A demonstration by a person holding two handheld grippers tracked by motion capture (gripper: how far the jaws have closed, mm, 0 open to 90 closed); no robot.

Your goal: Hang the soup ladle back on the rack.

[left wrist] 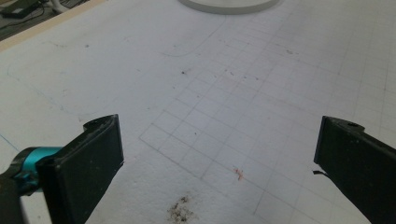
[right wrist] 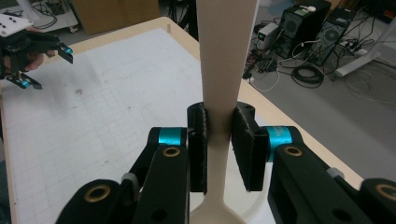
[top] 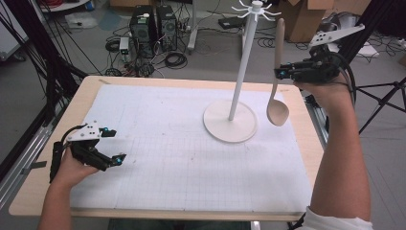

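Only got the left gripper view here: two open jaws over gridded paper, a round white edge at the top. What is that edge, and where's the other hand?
Observer: That edge is the round base of a white hook stand, upright on the gridded mat.
Operator: And the right gripper?
Observer: The right gripper is up in the air beside the stand, over the table's right edge, shut on the handle of a beige spoon.
Operator: How does the spoon hang?
Observer: Near upright, bowl down and handle tip up, clear of the mat.
Operator: Anything near my jaws?
Observer: No; the left gripper sits low at the mat's left side, jaws open, nothing between them.
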